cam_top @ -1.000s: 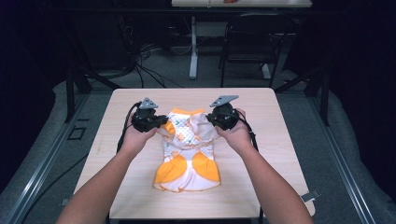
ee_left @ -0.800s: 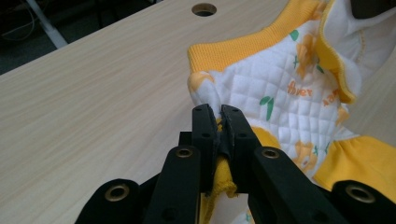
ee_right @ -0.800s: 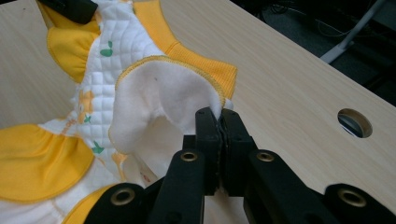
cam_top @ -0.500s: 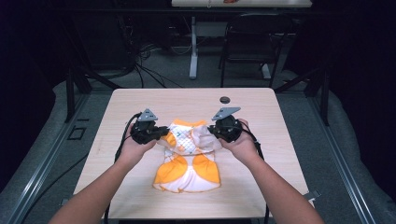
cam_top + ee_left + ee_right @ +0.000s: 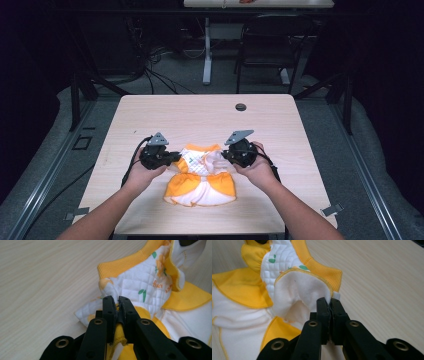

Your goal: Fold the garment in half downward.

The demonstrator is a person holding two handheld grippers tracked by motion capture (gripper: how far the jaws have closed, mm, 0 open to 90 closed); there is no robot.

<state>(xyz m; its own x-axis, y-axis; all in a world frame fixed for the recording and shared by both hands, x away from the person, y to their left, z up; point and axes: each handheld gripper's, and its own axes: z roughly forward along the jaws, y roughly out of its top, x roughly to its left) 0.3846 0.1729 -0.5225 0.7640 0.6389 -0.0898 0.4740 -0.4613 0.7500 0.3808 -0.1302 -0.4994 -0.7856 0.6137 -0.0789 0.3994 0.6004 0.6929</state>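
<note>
Item: small orange-and-white quilted garment (image 5: pixel 202 175) on pale wooden table (image 5: pixel 200 115), folding in hand. Left gripper (image 5: pixel 172 157) and right gripper (image 5: pixel 227 154) each pinch its far corners. Next: lay top edge down evenly, probably.

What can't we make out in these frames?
- Garment: underside hidden against the table, high view.
- Fabric pinched in the left gripper: covered by its fingers.
- Same at the right gripper.
- Print lettering: blurred, left gripper view.
- Dark round thing: too small.

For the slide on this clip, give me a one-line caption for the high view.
Two hand-held tools, left and right, pinch a small orange-and-white quilted garment on a light wooden table.
</note>
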